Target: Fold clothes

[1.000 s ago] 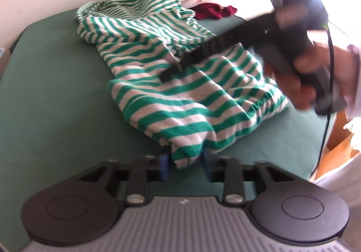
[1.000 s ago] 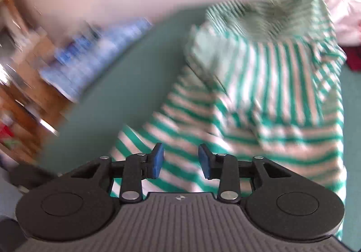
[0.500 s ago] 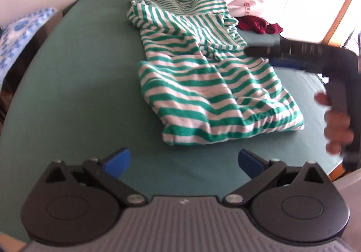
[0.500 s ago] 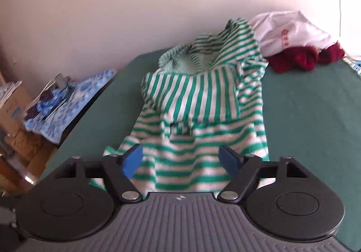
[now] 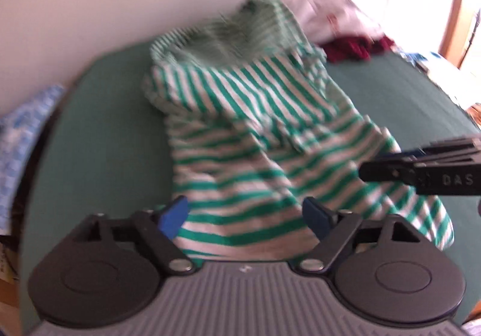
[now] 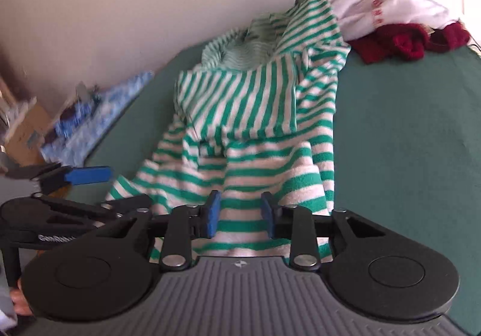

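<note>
The green-and-white striped hooded top (image 6: pixel 255 131) lay on the green table (image 6: pixel 405 140), sleeves turned in over its body but the length unfolded, so the job looked roughly half done. Both grippers were closing at its near hem, left gripper (image 5: pixel 245 215) wide, right gripper (image 6: pixel 240 214) narrower, neither yet pinching cloth; white (image 6: pixel 387 5) and dark red garments (image 6: pixel 402 41) waited behind

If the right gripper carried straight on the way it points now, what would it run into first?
Most likely the near hem of the green-and-white striped garment, which lies directly ahead between the closing jaws of the right gripper on the green table cover. Whether the pads already touch the cloth is unclear.
</note>
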`<state>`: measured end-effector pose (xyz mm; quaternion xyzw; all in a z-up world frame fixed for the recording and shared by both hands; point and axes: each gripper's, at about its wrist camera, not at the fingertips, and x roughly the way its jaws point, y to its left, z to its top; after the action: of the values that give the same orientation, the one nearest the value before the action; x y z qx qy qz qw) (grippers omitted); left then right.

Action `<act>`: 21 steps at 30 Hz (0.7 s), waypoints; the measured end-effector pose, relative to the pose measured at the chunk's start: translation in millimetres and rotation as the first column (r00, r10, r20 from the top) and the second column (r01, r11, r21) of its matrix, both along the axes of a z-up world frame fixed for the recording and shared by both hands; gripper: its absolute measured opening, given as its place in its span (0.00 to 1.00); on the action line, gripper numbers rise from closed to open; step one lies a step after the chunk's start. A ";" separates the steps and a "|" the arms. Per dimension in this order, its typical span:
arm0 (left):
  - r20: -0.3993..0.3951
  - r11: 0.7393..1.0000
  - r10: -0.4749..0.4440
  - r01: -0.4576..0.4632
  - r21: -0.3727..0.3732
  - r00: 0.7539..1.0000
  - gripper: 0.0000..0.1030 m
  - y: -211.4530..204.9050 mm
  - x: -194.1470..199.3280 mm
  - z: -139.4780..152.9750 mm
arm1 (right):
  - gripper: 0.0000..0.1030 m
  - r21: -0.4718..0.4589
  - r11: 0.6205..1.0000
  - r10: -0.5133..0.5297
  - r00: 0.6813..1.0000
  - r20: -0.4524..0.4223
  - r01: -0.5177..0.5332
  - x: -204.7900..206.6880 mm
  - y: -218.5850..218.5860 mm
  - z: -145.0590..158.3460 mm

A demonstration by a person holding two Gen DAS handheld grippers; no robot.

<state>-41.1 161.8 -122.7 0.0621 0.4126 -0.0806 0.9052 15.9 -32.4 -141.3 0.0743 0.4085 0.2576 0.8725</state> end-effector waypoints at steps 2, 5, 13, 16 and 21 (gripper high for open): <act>-0.007 0.999 -0.048 0.048 0.025 0.999 0.81 -13.1 2.5 -13.9 | 0.16 -0.014 1.000 -0.007 1.000 0.014 0.008 0.1 -2.6 -6.0; 0.015 0.991 -0.108 0.106 0.079 0.994 0.81 -26.2 -0.1 -14.0 | 0.18 -0.013 1.000 0.003 1.000 0.011 -0.003 -2.2 -7.0 -1.8; 0.058 0.989 -0.144 0.142 0.043 0.988 0.74 5.1 -8.8 16.6 | 0.17 -0.032 0.999 -0.015 1.000 0.003 0.016 1.5 -13.0 -4.0; 0.045 0.985 -0.154 0.150 0.085 0.987 0.77 14.1 -26.2 17.2 | 0.24 0.023 1.000 -0.003 1.000 0.029 0.002 -7.1 -31.1 15.3; -0.049 0.998 -0.067 0.066 -0.018 0.997 0.87 55.8 -60.6 10.8 | 0.42 -0.111 0.992 0.055 0.998 -0.017 -0.056 -42.9 -58.4 21.1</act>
<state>-101.7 217.6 -111.9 0.0663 0.4322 -0.1154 0.8919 -27.0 -90.8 -120.2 0.0158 0.4303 0.2581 0.8649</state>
